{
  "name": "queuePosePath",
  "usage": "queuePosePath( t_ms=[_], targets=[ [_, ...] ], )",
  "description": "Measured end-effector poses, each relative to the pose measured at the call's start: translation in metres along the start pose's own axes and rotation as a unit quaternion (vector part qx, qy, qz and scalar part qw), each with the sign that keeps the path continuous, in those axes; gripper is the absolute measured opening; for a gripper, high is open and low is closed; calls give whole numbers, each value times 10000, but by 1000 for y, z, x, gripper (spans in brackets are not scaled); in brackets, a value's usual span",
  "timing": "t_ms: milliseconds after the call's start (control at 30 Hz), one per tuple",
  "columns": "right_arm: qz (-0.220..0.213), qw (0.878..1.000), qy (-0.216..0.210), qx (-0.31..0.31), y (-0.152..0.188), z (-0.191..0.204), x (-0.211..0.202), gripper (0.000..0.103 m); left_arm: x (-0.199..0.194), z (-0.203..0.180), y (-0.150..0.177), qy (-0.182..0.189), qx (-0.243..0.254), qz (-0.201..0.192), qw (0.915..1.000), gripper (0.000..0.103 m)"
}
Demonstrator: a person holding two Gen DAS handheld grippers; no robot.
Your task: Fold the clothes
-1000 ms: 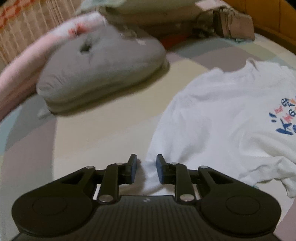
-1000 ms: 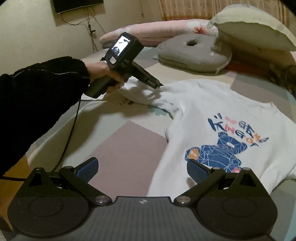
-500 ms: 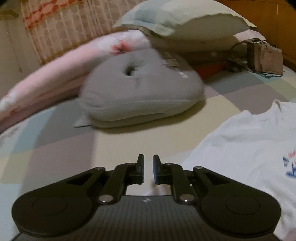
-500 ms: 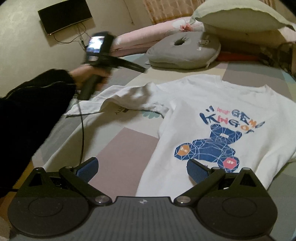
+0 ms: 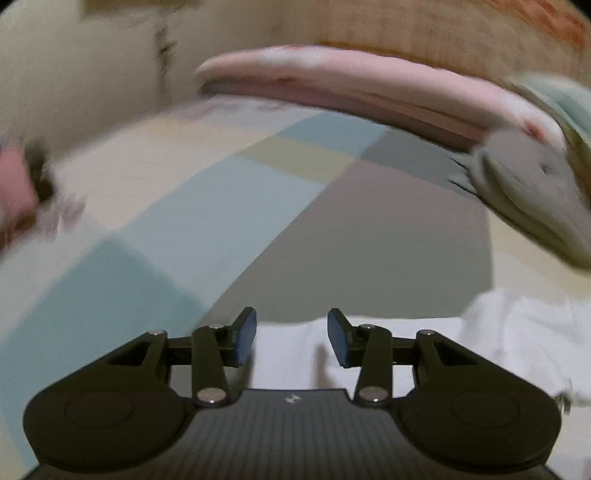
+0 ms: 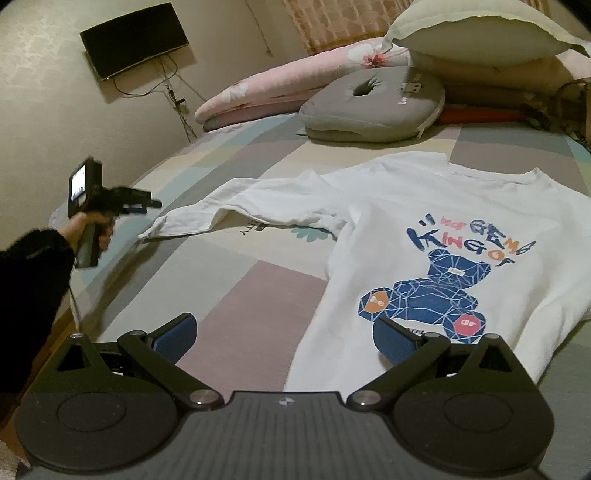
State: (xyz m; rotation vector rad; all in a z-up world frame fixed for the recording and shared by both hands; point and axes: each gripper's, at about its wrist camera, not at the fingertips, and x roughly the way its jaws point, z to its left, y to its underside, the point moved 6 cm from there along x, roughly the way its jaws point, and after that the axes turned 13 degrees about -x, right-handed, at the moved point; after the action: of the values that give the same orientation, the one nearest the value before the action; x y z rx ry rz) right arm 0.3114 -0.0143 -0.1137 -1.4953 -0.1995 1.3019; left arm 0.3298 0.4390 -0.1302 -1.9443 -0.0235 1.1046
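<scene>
Jaws on the left gripper (image 6: 157,204) have just been opening, nothing between them; it's held out level just off the sleeve (image 6: 192,218) end. Right gripper (image 6: 284,334) hangs wide open, angled down over the shirt (image 6: 424,206) hem, shirt flat on the bed (image 6: 240,295).

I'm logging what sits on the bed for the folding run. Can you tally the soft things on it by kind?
White long-sleeved shirt: 1
Grey ring cushion: 1
Pink floral bolster: 1
Pale green pillow: 1
Total: 4
</scene>
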Motion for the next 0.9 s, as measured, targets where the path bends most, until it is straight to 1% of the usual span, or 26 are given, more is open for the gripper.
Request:
queuePosePath(
  t_ms=[67, 167, 200, 233, 267, 300, 367, 467, 500, 533, 567, 633, 667, 700, 733, 767, 800, 833, 900],
  targets=[
    [-16, 10000, -27, 33, 0, 0, 2, 103, 12, 5, 5, 20, -119, 54, 9999, 42],
    [-21, 10000, -23, 60, 0, -1, 4, 103, 29, -6, 14, -62, 12, 153, 9999, 42],
    [-20, 10000, -18, 67, 0, -1, 4, 103, 30, -12, 16, -67, 144, 111, 9998, 37],
    [-17, 10000, -9, 75, 1, -2, 4, 103, 30, -18, 18, -71, 276, 68, 9996, 20],
    [-29, 10000, 13, 87, 1, -3, 4, 103, 30, -23, 19, -106, 389, 28, 9992, 12],
    [-28, 9999, 19, 107, 1, -4, 5, 103, 28, -27, 19, -172, 481, -12, 9987, 11],
    [-19, 9999, 17, 148, 2, -7, 5, 103, 22, -25, 16, -445, 579, -194, 9971, 11],
    [-39, 9998, 40, 170, 2, -7, 3, 103, 12, -14, 2, -637, 246, -430, 9967, 11],
    [-52, 9998, 35, 164, 2, -7, 2, 103, 10, -12, -1, -626, 184, -469, 9968, 12],
    [-65, 9998, 31, 159, 2, -7, 2, 103, 9, -11, -4, -607, 177, -452, 9970, 19],
    [-77, 9998, 27, 154, 2, -7, 1, 103, 8, -11, -6, -646, 216, -444, 9967, 22],
    [-51, 9999, 22, 158, 2, -6, 2, 103, 3, -12, -9, -855, 322, -609, 9940, 36],
    [-45, 9999, 24, 157, 2, -6, 3, 103, -1, -14, -10, -1029, 375, -762, 9911, 37],
    [-39, 9999, 26, 156, 2, -6, 3, 103, -4, -18, -10, -1109, 463, -867, 9890, 38],
    [-36, 9999, 15, 153, 2, -5, 4, 103, -6, -26, -8, -1091, 587, -923, 9880, 41],
    [-34, 9999, 8, 150, 2, -5, 4, 103, -6, -33, -4, -988, 723, -910, 9883, 44],
    [-32, 9999, 1, 148, 2, -4, 5, 103, -4, -42, 2, -795, 869, -826, 9896, 49],
    [-30, 9999, -6, 145, 3, -4, 5, 103, 0, -48, 8, -658, 944, -718, 9908, 49],
    [-16, 9999, 3, 153, 3, -4, 6, 103, 14, -57, 19, -500, 944, -453, 9932, 48]
  ],
)
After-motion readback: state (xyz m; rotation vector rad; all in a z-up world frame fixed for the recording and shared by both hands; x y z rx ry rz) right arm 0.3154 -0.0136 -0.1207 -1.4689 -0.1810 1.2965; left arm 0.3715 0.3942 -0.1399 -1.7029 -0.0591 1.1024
